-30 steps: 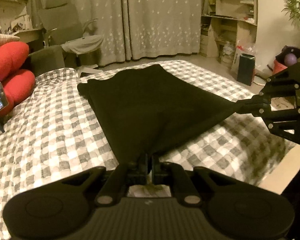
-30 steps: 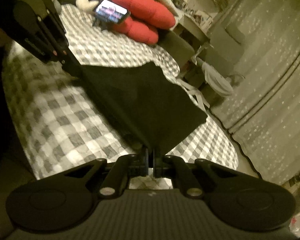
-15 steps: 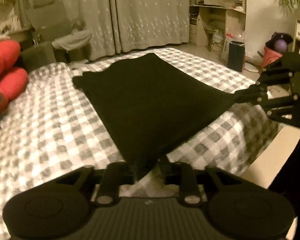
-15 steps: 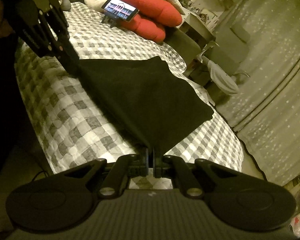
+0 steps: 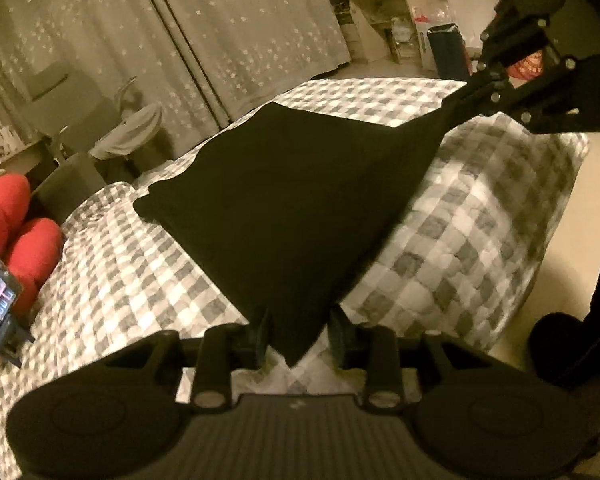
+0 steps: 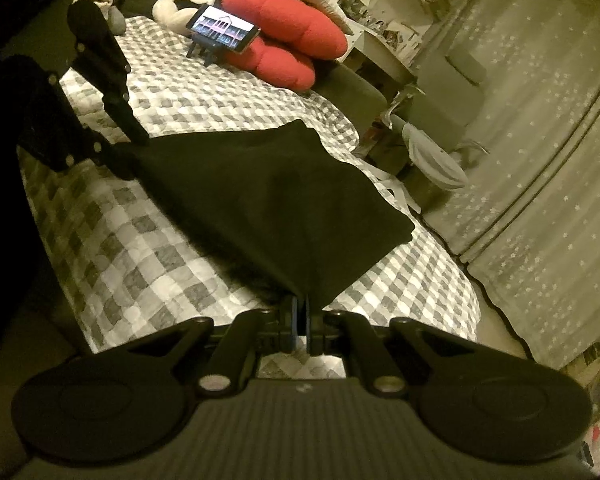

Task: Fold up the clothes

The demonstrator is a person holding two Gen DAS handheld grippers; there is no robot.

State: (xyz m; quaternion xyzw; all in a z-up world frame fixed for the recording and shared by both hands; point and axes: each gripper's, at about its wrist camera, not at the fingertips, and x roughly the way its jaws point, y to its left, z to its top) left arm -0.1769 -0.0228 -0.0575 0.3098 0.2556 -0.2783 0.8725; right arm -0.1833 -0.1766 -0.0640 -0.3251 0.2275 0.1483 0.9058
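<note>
A black garment, already folded into a rough rectangle, lies across the middle of both frames on a bed with a grey-and-white checked quilt, its far edge resting flat while the two near corners are lifted. The right tongs, bottom centre of the right wrist view, are clenched on one near corner, keeping that edge taut. The left tongs, bottom centre of the left wrist view, have their jaws apart and closing a little — the other corner hangs between them, and the pads do not appear to press it. Judging by this, the cloth is being laid down or re-gripped for the next fold. Red cushions and a propped phone sit at the upper left of the right view, well apart from the garment.
</note>
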